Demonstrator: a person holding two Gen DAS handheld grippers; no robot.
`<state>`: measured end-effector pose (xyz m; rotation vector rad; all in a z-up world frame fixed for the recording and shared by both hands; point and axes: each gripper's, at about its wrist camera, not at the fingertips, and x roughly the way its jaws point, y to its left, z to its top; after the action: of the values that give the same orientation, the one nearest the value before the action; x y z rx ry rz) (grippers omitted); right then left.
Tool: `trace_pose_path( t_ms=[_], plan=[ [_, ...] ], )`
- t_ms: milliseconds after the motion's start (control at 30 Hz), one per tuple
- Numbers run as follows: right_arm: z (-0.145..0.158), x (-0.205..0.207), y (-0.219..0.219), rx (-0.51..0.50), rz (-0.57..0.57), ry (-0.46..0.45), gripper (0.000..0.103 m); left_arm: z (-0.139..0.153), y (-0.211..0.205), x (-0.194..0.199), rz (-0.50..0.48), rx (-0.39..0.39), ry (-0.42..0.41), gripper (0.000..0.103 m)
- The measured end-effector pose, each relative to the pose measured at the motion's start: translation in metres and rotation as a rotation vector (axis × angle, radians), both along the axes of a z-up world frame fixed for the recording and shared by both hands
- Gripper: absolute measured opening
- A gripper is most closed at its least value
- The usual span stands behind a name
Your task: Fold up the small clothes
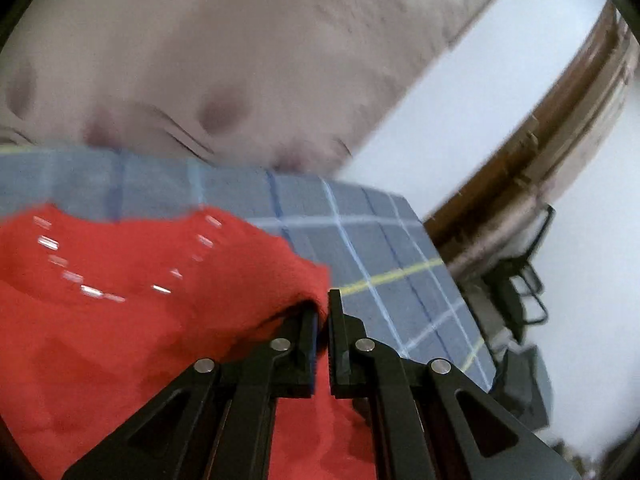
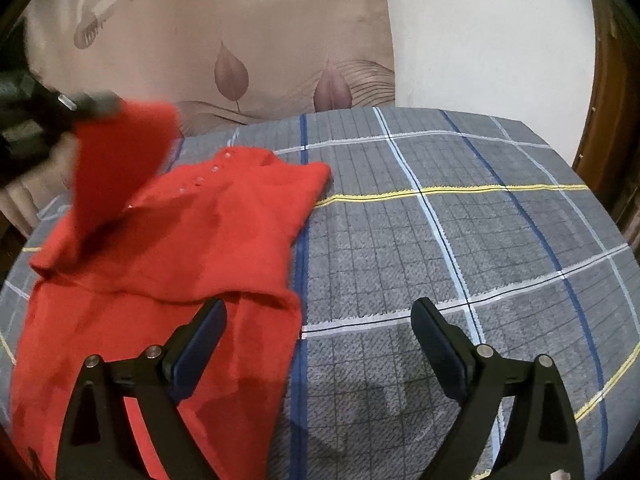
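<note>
A small red garment (image 2: pixel 168 248) with a row of small studs lies on a grey checked cloth (image 2: pixel 440 240), on its left half. My left gripper (image 1: pixel 322 312) is shut on an edge of the red garment (image 1: pixel 140 320) and holds that part lifted; in the right wrist view it shows at the far left (image 2: pixel 92 104) with a red flap hanging from it. My right gripper (image 2: pixel 318 324) is open and empty, low over the garment's near right edge, its left finger above the red fabric.
A beige curtain (image 2: pixel 240 40) with leaf prints and lettering hangs behind the table. A white wall (image 2: pixel 480 32) and a brown wooden frame (image 2: pixel 608 120) stand at the right. In the left wrist view, dark objects (image 1: pixel 520 292) sit beyond the cloth's edge.
</note>
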<state>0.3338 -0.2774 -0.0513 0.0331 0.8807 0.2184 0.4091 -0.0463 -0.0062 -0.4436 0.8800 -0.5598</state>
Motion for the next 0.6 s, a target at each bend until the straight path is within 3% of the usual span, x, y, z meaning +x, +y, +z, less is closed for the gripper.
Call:
trace_pose_path(
  t_ms=[67, 100, 133, 200, 233, 267, 300, 367, 433, 533, 600],
  plan=[
    [0.001, -0.001, 0.000, 0.005, 0.005, -0.002, 0.092, -0.017, -0.012, 0.002, -0.034, -0.005, 0.031, 0.016],
    [0.001, -0.001, -0.001, 0.008, 0.009, -0.003, 0.092, -0.021, -0.014, 0.003, -0.038, 0.008, 0.047, 0.030],
    [0.001, -0.001, -0.001, 0.012, 0.012, -0.004, 0.092, -0.022, -0.016, 0.002, -0.040, 0.022, 0.054, 0.036],
    [0.002, -0.002, -0.002, 0.021, 0.014, -0.007, 0.092, -0.015, -0.009, -0.007, -0.030, 0.028, 0.014, 0.056],
    [0.002, -0.002, -0.003, 0.026, 0.013, -0.009, 0.092, -0.007, 0.001, -0.014, -0.002, 0.025, -0.018, 0.066],
    [0.003, -0.002, -0.004, 0.032, 0.011, -0.011, 0.092, -0.005, 0.009, -0.020, 0.038, 0.026, -0.042, 0.082],
    [0.003, -0.003, -0.005, 0.037, 0.009, -0.013, 0.092, 0.001, 0.022, -0.028, 0.076, 0.016, -0.075, 0.090],
    [0.004, -0.003, -0.006, 0.050, 0.006, -0.018, 0.092, 0.010, 0.058, -0.054, 0.161, -0.021, -0.179, 0.097],
    [0.007, -0.005, -0.009, 0.064, -0.002, -0.028, 0.092, 0.012, 0.090, -0.073, 0.250, 0.038, -0.224, 0.103],
    [0.018, -0.009, -0.009, 0.118, -0.016, -0.030, 0.092, -0.008, 0.124, -0.094, 0.290, 0.111, -0.208, 0.103],
    [0.031, -0.011, 0.003, 0.158, 0.017, -0.043, 0.092, -0.035, 0.145, -0.100, 0.315, 0.156, -0.148, 0.103]
  ],
)
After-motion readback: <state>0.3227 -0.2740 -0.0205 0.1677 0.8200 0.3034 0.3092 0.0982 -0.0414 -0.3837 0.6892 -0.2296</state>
